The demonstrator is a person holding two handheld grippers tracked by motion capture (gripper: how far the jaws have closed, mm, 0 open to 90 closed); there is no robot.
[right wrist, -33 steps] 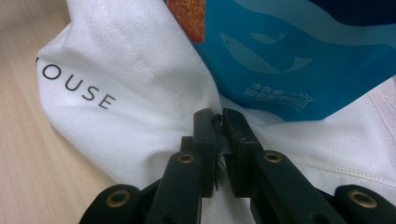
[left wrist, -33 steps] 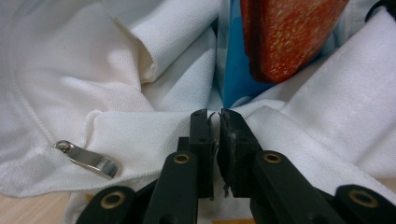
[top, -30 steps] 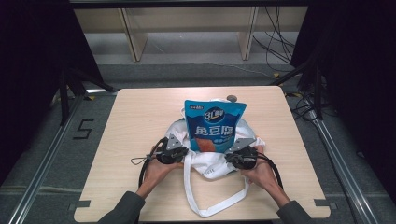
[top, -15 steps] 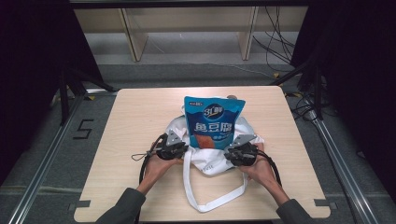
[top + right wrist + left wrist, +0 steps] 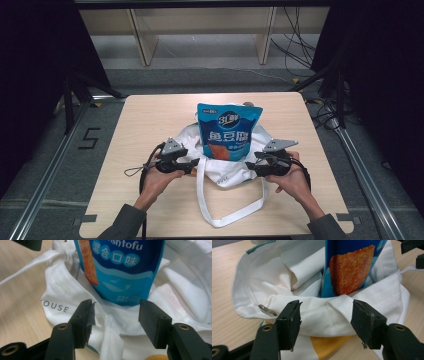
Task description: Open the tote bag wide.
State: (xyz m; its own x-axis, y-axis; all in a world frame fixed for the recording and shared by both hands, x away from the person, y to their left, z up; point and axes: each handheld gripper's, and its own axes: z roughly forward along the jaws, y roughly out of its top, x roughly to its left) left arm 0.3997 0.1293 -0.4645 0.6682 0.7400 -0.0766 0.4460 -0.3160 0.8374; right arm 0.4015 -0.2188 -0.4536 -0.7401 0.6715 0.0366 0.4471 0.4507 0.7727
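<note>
Near the middle of the tabletop, in the high view, a white tote bag lies slumped with a blue snack pouch standing upright in its mouth, the pouch's top towards the far edge. The bag's long strap loops out towards the near edge. The left gripper sits at the bag's left rim and the right gripper at its right rim, each held in a hand that comes in from the near edge; working both sides at once looks meant to spread the mouth so the pouch can settle inside.

Seen along the left gripper in its own view, the jaws have just been opening and now stand apart. A folded band of the tote bag crosses the gap between them, but the pads do not press on it, so the cloth seems just let go. Behind it the snack pouch rises out of the bag, its base down among the folds.

From the right gripper view, the right gripper has likewise just been opening, its jaws wide and slack. The tote bag rim lies bunched between them without being pinched, and the snack pouch stands close behind, its lower edge tucked into the white cloth. A small orange object peeks out at the bottom; I cannot tell what it is.
</note>
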